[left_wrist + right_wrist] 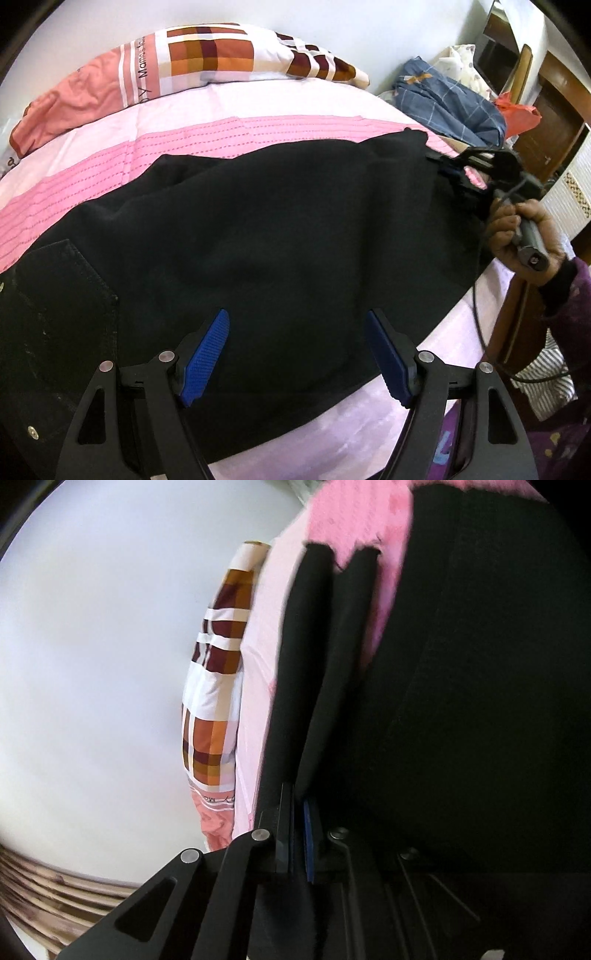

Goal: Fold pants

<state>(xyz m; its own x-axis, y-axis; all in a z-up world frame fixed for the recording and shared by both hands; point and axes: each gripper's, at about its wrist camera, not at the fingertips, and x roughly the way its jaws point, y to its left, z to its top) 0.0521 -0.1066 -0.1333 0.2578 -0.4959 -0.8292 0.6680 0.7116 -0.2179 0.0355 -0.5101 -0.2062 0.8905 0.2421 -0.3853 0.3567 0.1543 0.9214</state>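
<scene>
Pink bed point(258, 129) bears black pants point(277, 240); left claw point(295, 354) apart, right claw point(321, 565) clamping them.

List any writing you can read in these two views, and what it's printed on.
"Mama's..." running up a white stripe on the pillow; the end of the word is creased and unclear.
"...b y" lower on the same stripe; only those end letters show.
In the right wrist view the same pillow print appears upside down and too blurred to read.
A pale printed shape on the purple cloth at the bottom edge is not legible.
No writing on the black pants.
</scene>
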